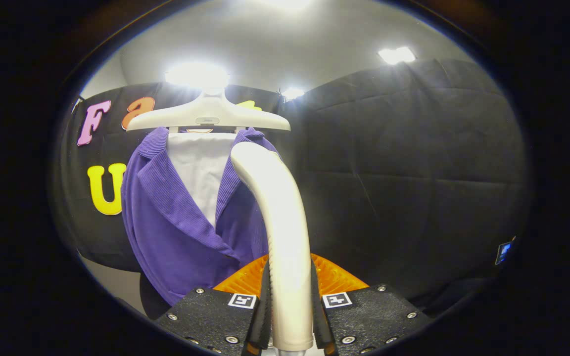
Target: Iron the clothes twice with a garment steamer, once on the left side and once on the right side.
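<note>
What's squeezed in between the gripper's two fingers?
In the gripper view, the gripper is shut on the white steamer handle, which rises toward the purple jacket.

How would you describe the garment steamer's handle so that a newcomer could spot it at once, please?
Find the purple corduroy jacket on the white plastic hanger. Before its right lapel rises a glossy cream curved steamer handle, clamped between the black gripper fingers. It alone is smooth and tube-shaped.
</note>
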{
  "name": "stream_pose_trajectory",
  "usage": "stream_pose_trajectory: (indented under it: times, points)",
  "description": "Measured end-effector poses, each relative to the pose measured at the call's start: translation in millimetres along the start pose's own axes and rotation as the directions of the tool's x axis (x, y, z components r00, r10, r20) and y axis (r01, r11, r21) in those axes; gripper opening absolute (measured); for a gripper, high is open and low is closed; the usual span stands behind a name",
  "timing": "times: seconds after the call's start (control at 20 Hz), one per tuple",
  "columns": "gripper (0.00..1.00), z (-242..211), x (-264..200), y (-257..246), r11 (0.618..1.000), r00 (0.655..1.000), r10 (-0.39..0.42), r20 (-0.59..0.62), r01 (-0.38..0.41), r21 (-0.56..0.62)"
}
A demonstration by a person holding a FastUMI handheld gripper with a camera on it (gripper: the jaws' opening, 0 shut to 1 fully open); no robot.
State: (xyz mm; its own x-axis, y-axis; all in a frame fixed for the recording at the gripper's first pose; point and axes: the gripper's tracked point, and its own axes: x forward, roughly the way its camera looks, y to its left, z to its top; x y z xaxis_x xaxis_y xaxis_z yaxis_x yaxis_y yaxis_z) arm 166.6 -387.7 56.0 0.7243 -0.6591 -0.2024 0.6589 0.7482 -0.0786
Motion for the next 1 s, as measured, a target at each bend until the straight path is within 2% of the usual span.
stream_pose_trajectory:
  times: [0.35, 0.55, 0.85, 1.0]
  points:
    - [0.34, -12.8, 49.1, 33.7, 0.999, 1.0, -0.008, -0.027, 0.009, 0.039]
    - [0.34, -28.2, 63.5, 32.2, 0.999, 0.998, -0.043, -0.044, 0.043, -0.009]
    - [0.34, -54.8, 74.9, 29.8, 0.996, 0.994, -0.058, -0.093, 0.052, -0.068]
    - [0.35, -71.3, 82.7, 25.9, 0.989, 0.99, -0.082, -0.119, 0.065, -0.135]
